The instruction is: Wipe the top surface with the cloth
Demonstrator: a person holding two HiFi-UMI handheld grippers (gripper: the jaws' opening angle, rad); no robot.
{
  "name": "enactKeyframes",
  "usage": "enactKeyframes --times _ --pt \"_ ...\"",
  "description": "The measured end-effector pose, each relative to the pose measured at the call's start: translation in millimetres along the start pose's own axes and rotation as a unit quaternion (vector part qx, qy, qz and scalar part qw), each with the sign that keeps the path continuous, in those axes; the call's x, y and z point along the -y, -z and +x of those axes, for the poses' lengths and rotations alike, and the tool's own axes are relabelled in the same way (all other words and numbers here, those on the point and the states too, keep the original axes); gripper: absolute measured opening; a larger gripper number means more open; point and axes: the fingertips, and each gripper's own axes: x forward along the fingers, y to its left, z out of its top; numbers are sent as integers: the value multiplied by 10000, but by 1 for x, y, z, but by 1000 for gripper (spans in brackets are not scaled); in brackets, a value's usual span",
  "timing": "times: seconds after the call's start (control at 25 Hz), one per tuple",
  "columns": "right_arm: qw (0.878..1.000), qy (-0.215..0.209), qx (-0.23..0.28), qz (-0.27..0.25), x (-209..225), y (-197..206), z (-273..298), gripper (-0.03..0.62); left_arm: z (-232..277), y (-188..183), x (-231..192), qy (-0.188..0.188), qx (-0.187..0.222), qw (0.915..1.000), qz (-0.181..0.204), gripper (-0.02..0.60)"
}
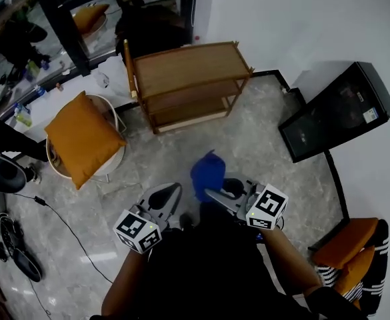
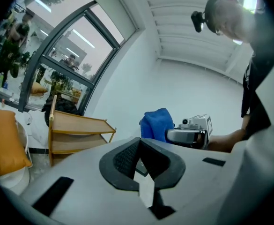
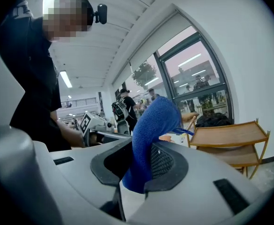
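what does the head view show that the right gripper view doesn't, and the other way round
Only the head view: the orange cushion on its chair and the black box by the wall. Only the right gripper view: a close look at the right gripper, its fingers clamped on the blue cloth, plus ceiling lights and a big window. Both: that cloth, the wooden shelf and the left gripper.

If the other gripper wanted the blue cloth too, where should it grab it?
Probably the loose bunched top of the blue fabric cloth, which sticks up free above the right gripper pinching its lower end. The left gripper would come from the left side, opening its shut fingers first.
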Motion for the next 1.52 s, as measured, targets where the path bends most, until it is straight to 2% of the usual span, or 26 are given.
enactKeyframes --times 0.32,0.48,0.68,0.88,1.04,1.16,1.28,1.32,1.36,1.44,1.48,1.52 --pt "9998 51 -211 -5 9 4 1 86 -1 3 -14 -121 73 9997 -214 12" --pt "9973 221 -368 -599 35 -19 -15 86 -3 4 -22 -198 145 9994 -247 12" --pt "9881 548 -414 -1379 74 -81 -44 86 -3 0 -30 -226 94 9993 -282 12" --pt "9773 454 -666 -1959 92 -125 -58 86 1 -9 -43 -287 69 9993 -245 12" --pt "9622 275 -1228 -2415 104 -147 -71 86 6 -19 -60 -387 47 9991 -164 12" --pt "9560 379 -1522 -2478 118 -156 -84 86 12 -26 -67 -457 77 9989 -93 12" --pt "9505 130 -1724 -2580 126 -150 -84 86 21 -34 -73 -525 64 9986 -24 12" --pt "9451 -84 -1895 -2662 125 -144 -84 86 22 -35 -77 -546 47 9985 -7 12" --pt "9331 -386 -2144 -2862 122 -139 -85 86 22 -36 -81 -567 26 9984 13 12" --pt "8963 -964 -2638 -3430 119 -134 -89 86 21 -37 -90 -610 -17 9981 45 12" --pt "8900 -1032 -2734 -3500 121 -137 -89 86 22 -37 -94 -635 -25 9980 41 12" --pt "8988 -916 -2729 -3306 127 -139 -88 86 24 -37 -98 -665 -12 9978 24 12"
